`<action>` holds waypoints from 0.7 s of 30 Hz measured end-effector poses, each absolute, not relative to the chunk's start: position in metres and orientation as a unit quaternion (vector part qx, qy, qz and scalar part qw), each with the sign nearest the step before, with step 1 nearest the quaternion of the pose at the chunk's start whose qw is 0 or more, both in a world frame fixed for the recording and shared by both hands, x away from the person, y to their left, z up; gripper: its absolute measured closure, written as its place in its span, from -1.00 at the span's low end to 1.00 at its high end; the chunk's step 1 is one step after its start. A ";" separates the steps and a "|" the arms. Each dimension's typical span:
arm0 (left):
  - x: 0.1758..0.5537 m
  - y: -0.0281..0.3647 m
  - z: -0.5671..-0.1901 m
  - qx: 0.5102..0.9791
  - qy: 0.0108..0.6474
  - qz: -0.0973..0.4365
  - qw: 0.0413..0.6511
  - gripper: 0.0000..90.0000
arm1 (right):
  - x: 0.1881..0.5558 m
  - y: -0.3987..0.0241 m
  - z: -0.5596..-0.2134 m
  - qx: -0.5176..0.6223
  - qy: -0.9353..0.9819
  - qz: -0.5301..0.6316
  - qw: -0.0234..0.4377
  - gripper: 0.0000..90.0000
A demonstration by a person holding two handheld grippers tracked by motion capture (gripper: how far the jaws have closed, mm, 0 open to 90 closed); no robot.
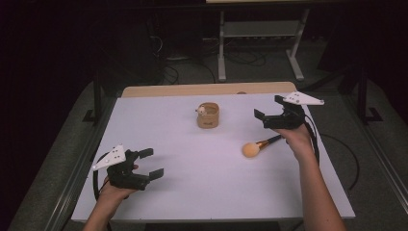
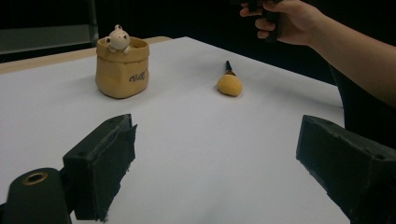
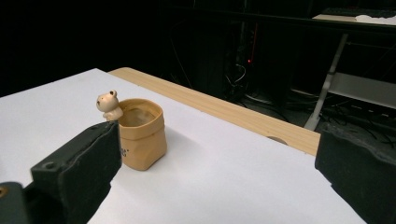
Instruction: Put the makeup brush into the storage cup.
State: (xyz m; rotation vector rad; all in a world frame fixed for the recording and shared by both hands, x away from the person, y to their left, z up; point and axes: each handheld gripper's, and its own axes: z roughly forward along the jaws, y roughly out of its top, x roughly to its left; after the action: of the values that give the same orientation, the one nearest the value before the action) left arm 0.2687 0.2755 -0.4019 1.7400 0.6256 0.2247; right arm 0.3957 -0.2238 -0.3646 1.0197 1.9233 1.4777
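Brush (image 1: 257,146) lies flat on the table (image 1: 202,187), just below the right gripper (image 1: 269,115) (jaws wide, empty). Left gripper (image 1: 146,166) is also held wide. Likely light; soft head, so the stiff handle is best gripped.

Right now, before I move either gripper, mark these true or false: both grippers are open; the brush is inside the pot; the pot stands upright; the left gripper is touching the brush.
1. Both the left gripper and the right gripper are open: true, nothing sits between either pair of jaws.
2. The brush is inside the pot: false, it lies flat on the white table, apart from the pot.
3. The pot stands upright: true, with a small figure on its rim.
4. The left gripper touches the brush: false, it is well away from it.
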 end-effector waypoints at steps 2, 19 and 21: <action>0.269 0.276 -0.402 0.750 0.269 0.096 0.596 -0.75 | 0.396 -0.225 -0.364 0.375 0.708 0.544 0.250 -1.00; 0.268 0.276 -0.403 0.751 0.267 0.096 0.596 -0.74 | 0.396 -0.225 -0.359 0.366 0.750 0.502 0.229 -1.00; 0.268 0.276 -0.403 0.751 0.268 0.097 0.595 -0.74 | 0.396 -0.227 -0.359 0.365 0.753 0.498 0.227 -1.00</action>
State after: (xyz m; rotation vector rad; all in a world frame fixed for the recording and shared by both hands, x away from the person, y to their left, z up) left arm 0.2682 0.2762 -0.4027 1.7445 0.6230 0.2243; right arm 0.3957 -0.2268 -0.3585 1.0057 2.0751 1.3735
